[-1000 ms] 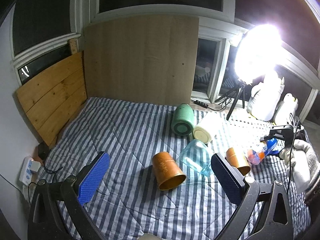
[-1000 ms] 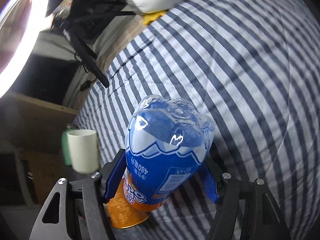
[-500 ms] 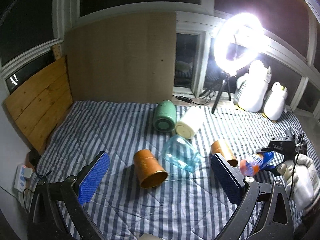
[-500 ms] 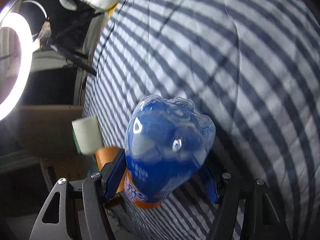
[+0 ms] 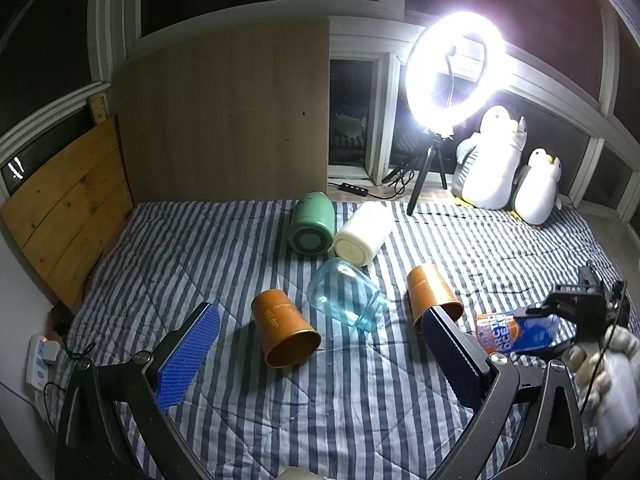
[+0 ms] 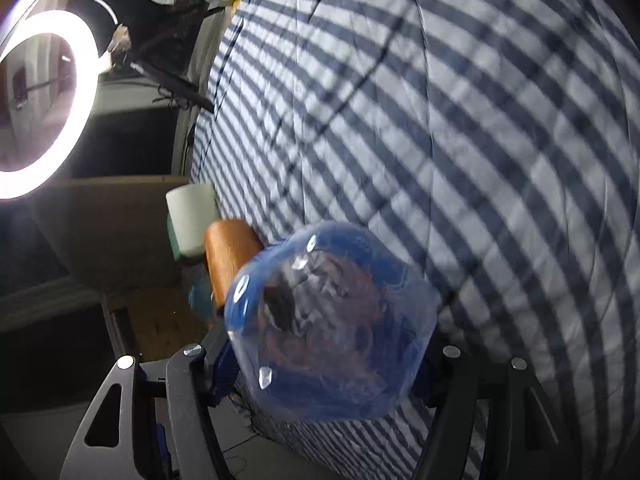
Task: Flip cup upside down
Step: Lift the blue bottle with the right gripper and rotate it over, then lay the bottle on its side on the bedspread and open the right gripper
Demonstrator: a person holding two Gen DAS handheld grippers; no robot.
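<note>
Blue-labelled plastic cup (image 6: pixel 332 320) is clamped in the right gripper (image 6: pixel 320 364), lying sideways at 4 o'clock above the striped bedding (image 5: pixel 320 400), presumably mid-rotation. Left gripper (image 5: pixel 316 356) hangs wide, empty.

Bare striped quilt (image 5: pixel 180 248) on the left (cups (image 5: pixel 285 328) crowding the middle, ring light (image 5: pixel 454 68) behind).

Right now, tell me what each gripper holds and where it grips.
The right gripper holds the blue plastic cup by its sides, pads pressing on opposite walls. The left gripper is open and holds nothing.
</note>
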